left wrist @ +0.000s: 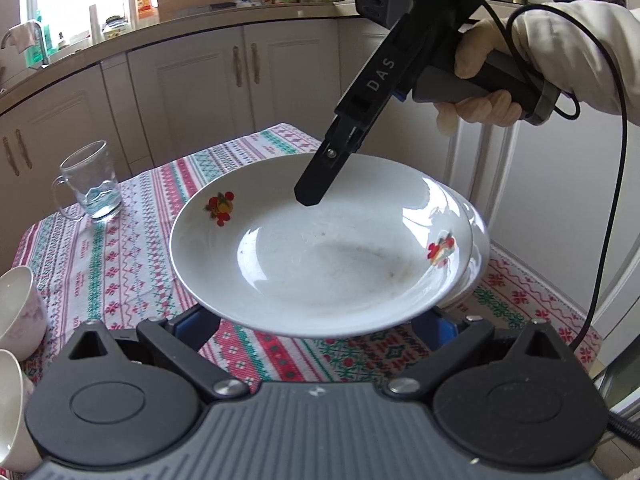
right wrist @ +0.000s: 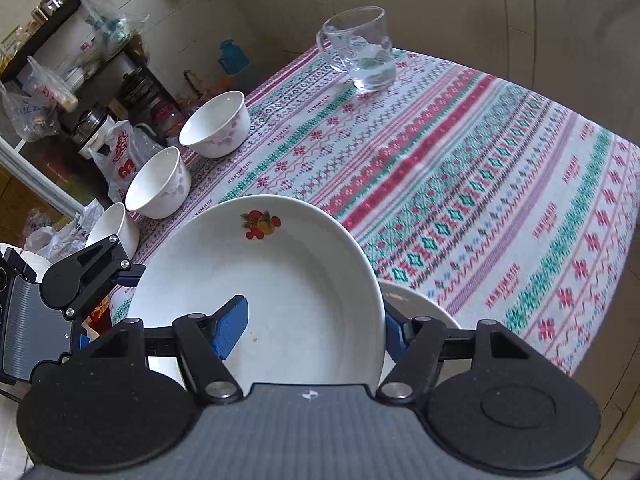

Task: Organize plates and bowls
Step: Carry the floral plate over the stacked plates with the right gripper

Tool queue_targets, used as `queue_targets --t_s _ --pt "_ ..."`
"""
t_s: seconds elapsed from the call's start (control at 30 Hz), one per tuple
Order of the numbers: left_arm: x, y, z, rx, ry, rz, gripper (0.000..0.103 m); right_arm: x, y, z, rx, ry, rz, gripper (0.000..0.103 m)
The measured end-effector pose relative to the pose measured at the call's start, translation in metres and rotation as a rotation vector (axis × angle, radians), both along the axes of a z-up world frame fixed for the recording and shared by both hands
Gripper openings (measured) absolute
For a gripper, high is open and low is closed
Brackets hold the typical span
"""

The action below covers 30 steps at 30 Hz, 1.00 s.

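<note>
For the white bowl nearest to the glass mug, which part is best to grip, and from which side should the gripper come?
Grip the rim wall of the bowl, one finger inside and one outside, coming down from above. It stands upright with its mouth open, and its sides look too wide and rounded to clamp across. The side facing the mug is probably best, since another bowl stands close on the opposite side.

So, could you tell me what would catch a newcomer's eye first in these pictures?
Probably the white plate with fruit decals, lifted above the patterned tablecloth, with the right gripper clamped on its far rim in the left wrist view. Next, three white bowls lined along the table's left edge in the right wrist view, and a glass mug at the far end.
</note>
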<state>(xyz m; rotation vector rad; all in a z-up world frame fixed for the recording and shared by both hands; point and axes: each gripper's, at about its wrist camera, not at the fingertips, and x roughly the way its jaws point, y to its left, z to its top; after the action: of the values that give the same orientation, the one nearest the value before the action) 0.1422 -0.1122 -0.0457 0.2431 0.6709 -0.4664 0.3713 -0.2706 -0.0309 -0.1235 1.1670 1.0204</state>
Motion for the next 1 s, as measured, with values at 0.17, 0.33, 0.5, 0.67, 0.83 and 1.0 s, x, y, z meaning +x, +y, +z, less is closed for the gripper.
queue_targets --t_s 0.17,0.33,0.5,0.67,0.83,1.0 --pt "0.001 -0.007 -0.002 0.002 0.008 -0.030 0.101 -0.007 -0.015 -0.003 0.001 0.002 -0.033 0.074" --pt "0.004 -0.011 -0.005 0.007 0.025 -0.047 0.101 -0.011 -0.026 -0.007 0.012 0.003 -0.063 0.074" --pt "0.005 -0.014 -0.007 0.010 0.034 -0.057 0.101 -0.013 -0.033 -0.014 0.014 0.008 -0.081 0.074" --pt "0.009 -0.016 -0.009 0.012 0.034 -0.066 0.101 -0.014 -0.038 -0.019 0.017 0.006 -0.102 0.074" --pt "0.011 -0.019 -0.010 0.011 0.034 -0.079 0.101 -0.015 -0.044 -0.023 0.012 0.005 -0.120 0.074" --pt "0.012 -0.022 -0.011 0.014 0.034 -0.085 0.101 -0.017 -0.050 -0.028 -0.001 0.004 -0.140 0.074"
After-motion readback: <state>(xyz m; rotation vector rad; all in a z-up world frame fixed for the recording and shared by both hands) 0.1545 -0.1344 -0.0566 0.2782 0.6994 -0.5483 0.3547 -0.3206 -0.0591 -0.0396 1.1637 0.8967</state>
